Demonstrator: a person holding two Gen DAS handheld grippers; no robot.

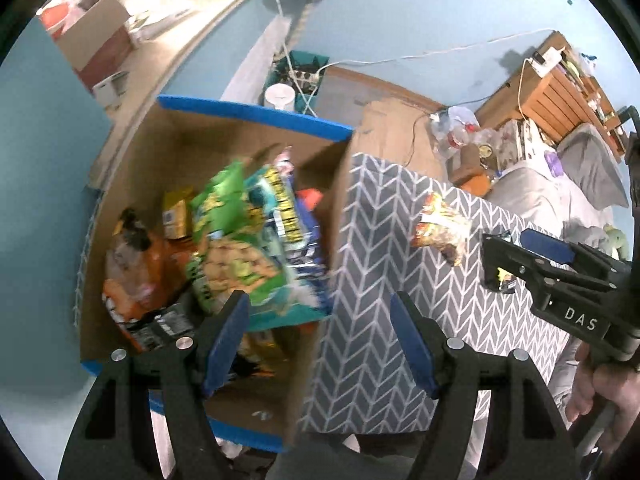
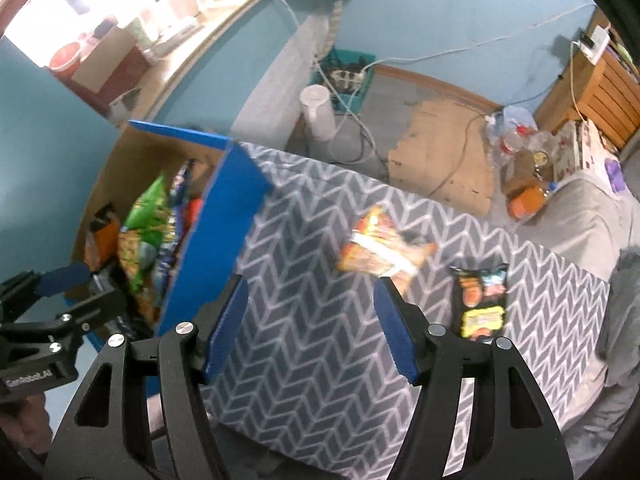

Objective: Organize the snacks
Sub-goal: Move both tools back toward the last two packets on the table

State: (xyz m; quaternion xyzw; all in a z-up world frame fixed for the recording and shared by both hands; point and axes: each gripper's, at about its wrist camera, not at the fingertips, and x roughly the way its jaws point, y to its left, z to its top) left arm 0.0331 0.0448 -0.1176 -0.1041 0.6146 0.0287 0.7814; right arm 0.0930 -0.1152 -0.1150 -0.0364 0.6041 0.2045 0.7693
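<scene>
Left gripper (image 1: 320,332) above the near edge of the cardboard box (image 1: 224,128), fingers spread, nothing between them. Box holds a heap of snack bags (image 1: 240,240). Right gripper (image 2: 310,320) over the grey chevron surface (image 2: 320,360), fingers spread, empty. Orange snack packet (image 2: 380,248) lies just beyond its tips; black snack packet (image 2: 482,304) to the right.

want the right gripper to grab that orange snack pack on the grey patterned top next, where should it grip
Judging by its pose, take the orange snack pack from above, across its narrow crimped end nearest the right gripper. It lies flat on the grey patterned top, so a side approach offers little edge.
</scene>
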